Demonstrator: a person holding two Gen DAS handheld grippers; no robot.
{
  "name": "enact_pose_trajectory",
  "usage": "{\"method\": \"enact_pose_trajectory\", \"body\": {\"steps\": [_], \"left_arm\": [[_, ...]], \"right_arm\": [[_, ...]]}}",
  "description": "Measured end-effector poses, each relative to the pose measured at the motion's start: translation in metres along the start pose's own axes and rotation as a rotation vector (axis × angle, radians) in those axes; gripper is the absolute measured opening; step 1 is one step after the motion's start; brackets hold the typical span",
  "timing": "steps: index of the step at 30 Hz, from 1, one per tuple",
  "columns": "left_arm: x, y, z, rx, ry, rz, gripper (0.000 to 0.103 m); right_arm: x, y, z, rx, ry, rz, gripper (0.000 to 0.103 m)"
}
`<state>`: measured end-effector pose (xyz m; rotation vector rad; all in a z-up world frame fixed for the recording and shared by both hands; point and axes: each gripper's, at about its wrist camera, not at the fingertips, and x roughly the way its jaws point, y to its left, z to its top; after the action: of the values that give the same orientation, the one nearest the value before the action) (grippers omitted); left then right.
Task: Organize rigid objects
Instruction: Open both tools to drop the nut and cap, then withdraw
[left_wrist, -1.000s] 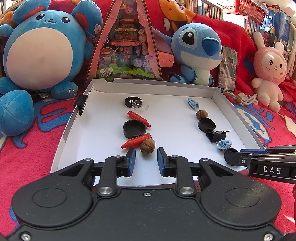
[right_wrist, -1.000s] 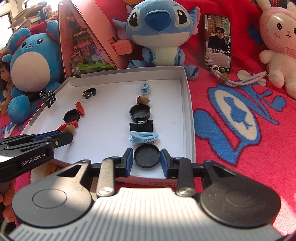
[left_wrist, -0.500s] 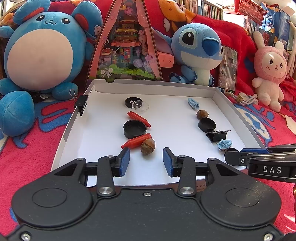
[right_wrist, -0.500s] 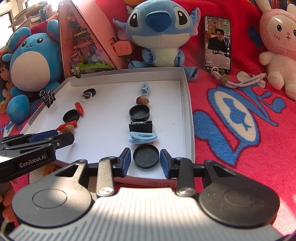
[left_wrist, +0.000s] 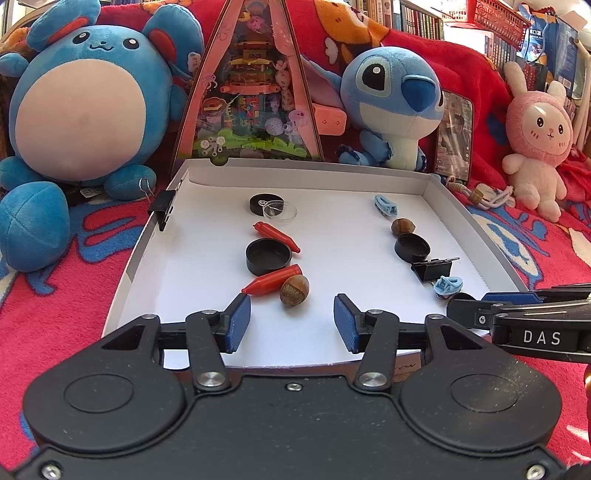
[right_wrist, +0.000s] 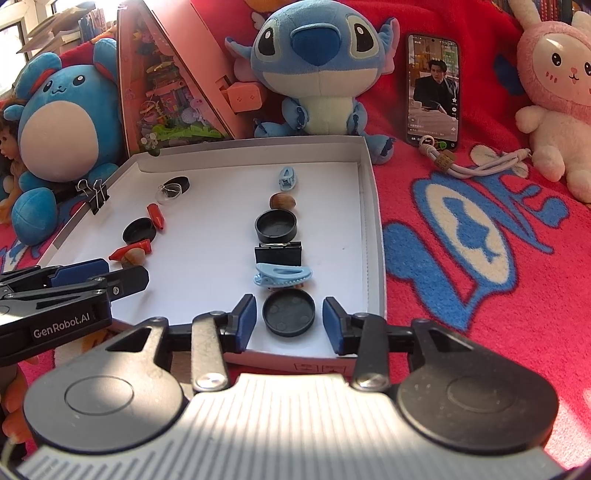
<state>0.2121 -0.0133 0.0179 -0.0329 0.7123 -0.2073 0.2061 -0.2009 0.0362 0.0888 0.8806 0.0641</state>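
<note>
The white tray (left_wrist: 476, 236) rests on a red patterned blanket (right_wrist: 480, 258) and holds two rows of small items.

Row nearer the tray's left wall, far to near:
- black cap (left_wrist: 260, 203) with a clear lid (left_wrist: 280, 211) touching it
- red cone (left_wrist: 276, 236)
- open black cap (left_wrist: 267, 255)
- second red cone (left_wrist: 273, 283), touching an acorn (left_wrist: 294, 290)

Row nearer the tray's right wall, far to near:
- blue hair clip (right_wrist: 287, 178)
- nut (right_wrist: 282, 201)
- open black cup (right_wrist: 276, 226)
- black binder clip (right_wrist: 279, 253)
- large blue hair clip (right_wrist: 282, 276)
- flat black lid (right_wrist: 289, 312)

A further binder clip (left_wrist: 162, 208) grips the tray's left wall.

Left gripper (left_wrist: 291, 323): fingers spread apart, empty, at the tray's near edge just short of the acorn. Right gripper (right_wrist: 289, 324): fingers spread, flanking the flat black lid; contact with it cannot be told.
</note>
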Motion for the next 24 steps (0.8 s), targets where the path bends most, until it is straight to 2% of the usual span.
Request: {"method": "enact_pose_trajectory", "body": {"steps": [17, 24], "left_arm": [[-0.011, -0.003, -0.001, 0.013, -0.032, -0.004, 0.055], [-0.019, -0.002, 0.000, 0.012, -0.053, -0.007, 0.062]], "right_arm": [[-0.012, 0.009, -0.003, -0.060, -0.038, -0.018, 0.067], [-0.017, 0.010, -0.005, -0.067, -0.059, -0.025, 0.073]]}}
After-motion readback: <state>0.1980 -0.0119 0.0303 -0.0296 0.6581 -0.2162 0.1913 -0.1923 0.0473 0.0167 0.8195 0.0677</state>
